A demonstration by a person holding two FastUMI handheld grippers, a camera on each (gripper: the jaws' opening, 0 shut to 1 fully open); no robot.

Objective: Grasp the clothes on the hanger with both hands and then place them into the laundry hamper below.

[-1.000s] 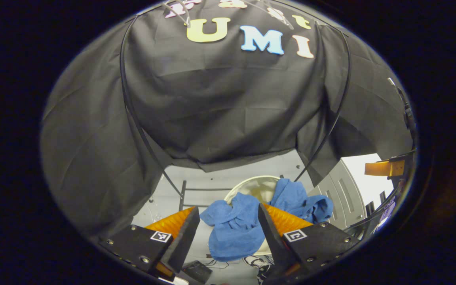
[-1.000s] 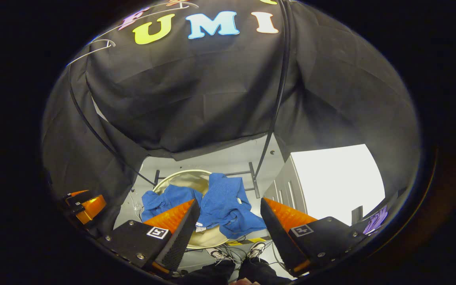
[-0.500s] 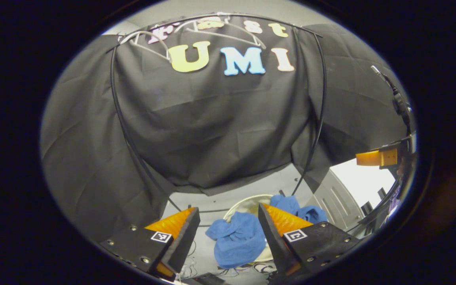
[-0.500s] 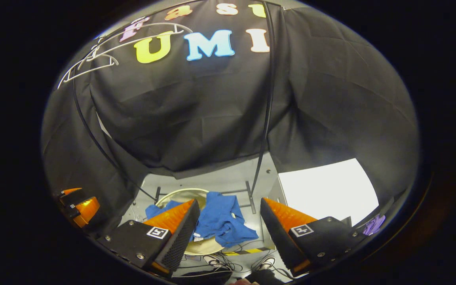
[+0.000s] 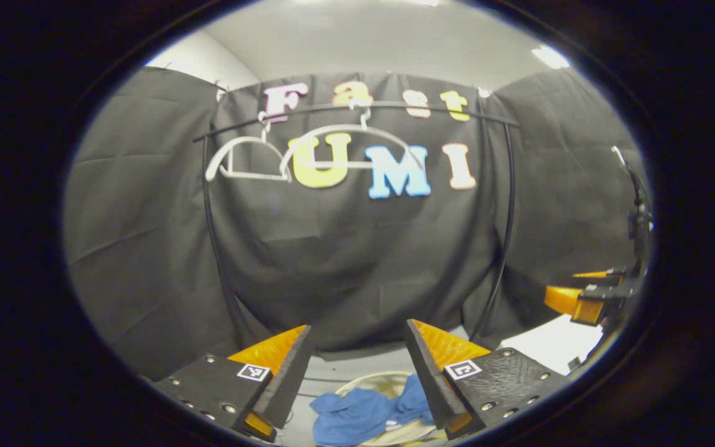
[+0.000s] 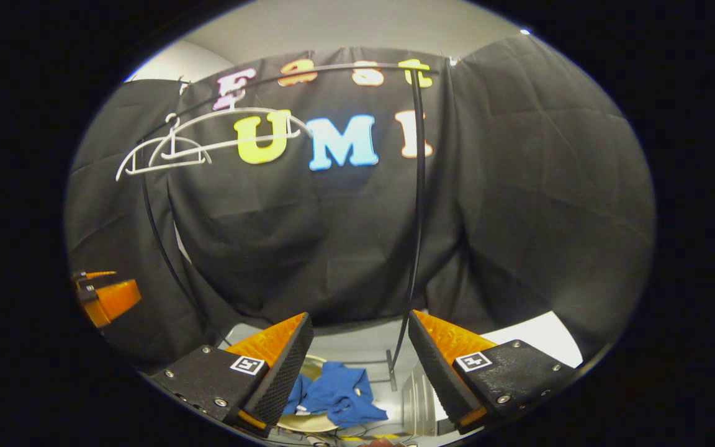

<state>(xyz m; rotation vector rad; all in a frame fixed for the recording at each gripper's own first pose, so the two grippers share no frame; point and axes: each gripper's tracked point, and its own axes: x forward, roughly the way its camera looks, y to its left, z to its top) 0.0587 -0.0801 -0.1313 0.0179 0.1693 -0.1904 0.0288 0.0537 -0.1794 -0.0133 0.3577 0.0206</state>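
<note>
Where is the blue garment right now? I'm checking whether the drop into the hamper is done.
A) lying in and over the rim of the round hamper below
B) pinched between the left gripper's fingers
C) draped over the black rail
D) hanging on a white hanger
A: the blue garment lies crumpled in and over the rim of the hamper, while both white hangers hang bare and the left gripper and right gripper are open above it.

We see our left gripper [image 5: 357, 363] with fingers spread apart, gripping nothing; our right gripper [image 6: 360, 357] likewise gapes unloaded.
</note>
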